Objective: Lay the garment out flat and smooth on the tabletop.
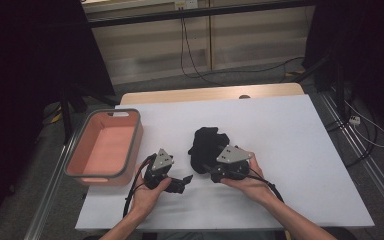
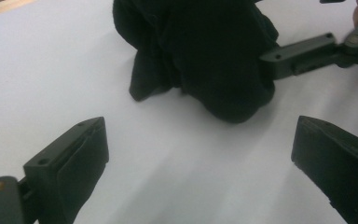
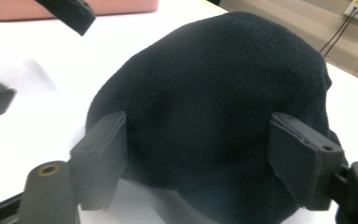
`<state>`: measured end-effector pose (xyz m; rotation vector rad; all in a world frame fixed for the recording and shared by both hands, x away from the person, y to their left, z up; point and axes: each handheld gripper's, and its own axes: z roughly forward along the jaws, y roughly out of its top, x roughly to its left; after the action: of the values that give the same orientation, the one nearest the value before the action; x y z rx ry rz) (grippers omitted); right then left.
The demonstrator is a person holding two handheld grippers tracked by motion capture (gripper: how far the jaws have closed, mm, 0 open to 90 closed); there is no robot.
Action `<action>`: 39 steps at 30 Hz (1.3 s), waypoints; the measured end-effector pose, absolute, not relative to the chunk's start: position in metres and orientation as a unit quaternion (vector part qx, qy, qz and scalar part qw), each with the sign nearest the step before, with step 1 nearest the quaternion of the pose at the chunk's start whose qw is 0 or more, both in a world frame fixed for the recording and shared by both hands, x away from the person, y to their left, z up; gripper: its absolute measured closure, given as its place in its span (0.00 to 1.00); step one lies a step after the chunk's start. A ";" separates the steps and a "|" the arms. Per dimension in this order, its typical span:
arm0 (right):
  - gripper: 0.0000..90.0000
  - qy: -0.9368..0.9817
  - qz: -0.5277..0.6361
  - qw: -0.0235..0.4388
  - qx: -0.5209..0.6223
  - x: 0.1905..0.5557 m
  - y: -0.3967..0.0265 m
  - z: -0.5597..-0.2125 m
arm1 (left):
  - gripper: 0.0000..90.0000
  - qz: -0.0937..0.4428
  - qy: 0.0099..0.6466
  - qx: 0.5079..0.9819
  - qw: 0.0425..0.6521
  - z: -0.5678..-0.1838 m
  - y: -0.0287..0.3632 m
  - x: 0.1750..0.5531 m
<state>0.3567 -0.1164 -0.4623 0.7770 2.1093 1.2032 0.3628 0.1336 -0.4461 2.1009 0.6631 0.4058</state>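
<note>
Black fleece cloth [image 1: 207, 146]: one item, bunched in a soft, rounded heap on the white table top [image 1: 290, 150], near its middle, well apart from the bin at the left. Matt, fuzzy surface; in the left gripper view [image 2: 200, 56] a folded flap reaches down to the table on the heap's left side.

Right gripper [image 3: 214, 158]: held in the person's right hand [image 1: 250, 185], pointing into the near side of the cloth. In the right gripper view its two black jaws stand on either side of the heap, with the cloth between them. The left pad [image 3: 103, 154] lies against the fabric's edge; the right pad [image 3: 303, 158] is at the fabric's flank. Whether the pads press on the fabric cannot be told. The jaws stand at a middling width.

Left gripper [image 2: 200, 163]: held in the person's left hand [image 1: 147, 195], low over the table just left of the cloth. Jaws wide apart, bare white table between them, the cloth lying beyond their tips and untouched.

Pink bin [image 1: 82, 150]: rectangular, grey rim, on the table's left edge, interior showing nothing but its pink floor.
</note>
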 end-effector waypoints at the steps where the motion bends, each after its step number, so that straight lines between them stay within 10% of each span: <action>1: 0.34 0.794 0.449 0.292 0.288 0.357 -0.116 -0.462 | 0.05 0.161 0.265 0.845 0.436 -0.446 0.133 0.363; 10: 0.86 0.791 0.465 0.277 0.285 0.357 -0.125 -0.450 | 0.06 0.160 0.269 0.845 0.432 -0.449 0.127 0.363; 30: 0.87 0.756 0.550 0.227 0.272 0.333 -0.121 -0.399 | 0.25 0.144 0.235 0.846 0.456 -0.436 0.108 0.356; 36: 0.87 0.745 0.563 0.231 0.273 0.329 -0.121 -0.390 | 0.78 0.126 0.225 0.836 0.484 -0.415 0.112 0.349; 39: 0.86 0.740 0.568 0.229 0.278 0.330 -0.125 -0.386 | 0.82 0.100 0.240 0.825 0.501 -0.405 0.117 0.346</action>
<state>0.3295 -0.1245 -0.3858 0.7642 2.0358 1.5643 0.3462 0.1166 -0.4052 1.9950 0.5794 0.2420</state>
